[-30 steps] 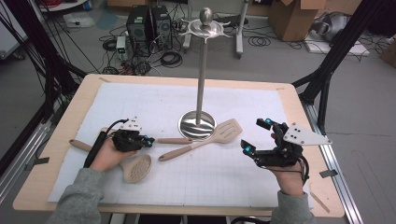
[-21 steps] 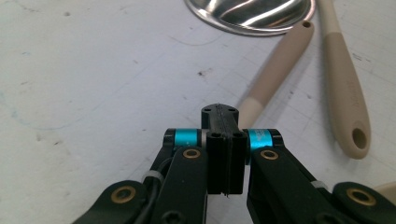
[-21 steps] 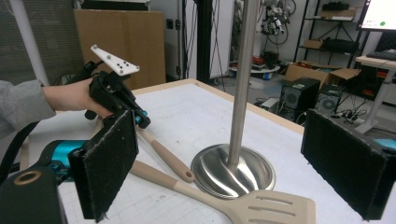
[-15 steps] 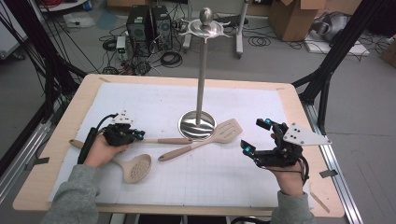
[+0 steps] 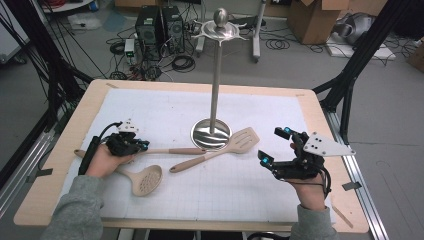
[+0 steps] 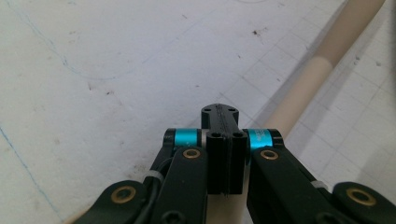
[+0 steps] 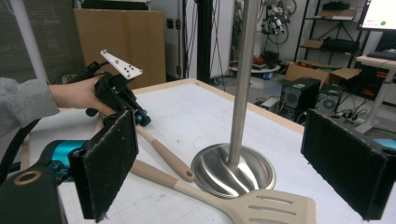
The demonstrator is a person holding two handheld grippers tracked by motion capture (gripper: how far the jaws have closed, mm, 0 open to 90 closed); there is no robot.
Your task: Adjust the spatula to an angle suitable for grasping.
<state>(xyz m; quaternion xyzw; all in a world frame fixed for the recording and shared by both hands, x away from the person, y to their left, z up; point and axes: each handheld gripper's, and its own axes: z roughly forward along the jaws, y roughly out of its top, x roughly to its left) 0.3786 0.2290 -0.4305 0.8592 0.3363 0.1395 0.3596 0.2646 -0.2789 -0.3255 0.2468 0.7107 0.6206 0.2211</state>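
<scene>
A metal utensil stand (image 5: 211, 134) rises from a round base at the table's middle. A beige slotted spatula (image 5: 242, 140) lies beside the base, handle pointing left. A beige skimmer spoon (image 5: 145, 179) lies at the front left. A third beige handle (image 5: 175, 150) runs from the base toward my left gripper (image 5: 141, 145). That gripper is shut, jaws pressed together (image 6: 219, 114), its tip over this handle (image 6: 299, 93); I cannot tell if they touch. My right gripper (image 5: 274, 145) stands open right of the spatula, nothing between its pads (image 7: 109, 163), facing the stand (image 7: 233, 172).
White gridded paper (image 5: 250, 200) covers the wooden table (image 5: 320, 115). The stand's pole (image 5: 216, 75) is tall, with hooks at its top. Computer cases, cables and cardboard boxes sit on the floor beyond the far edge.
My left hand has slid to the left, off the skimmer spoon, which now lies uncovered. The right hand and the utensils have stayed put.
</scene>
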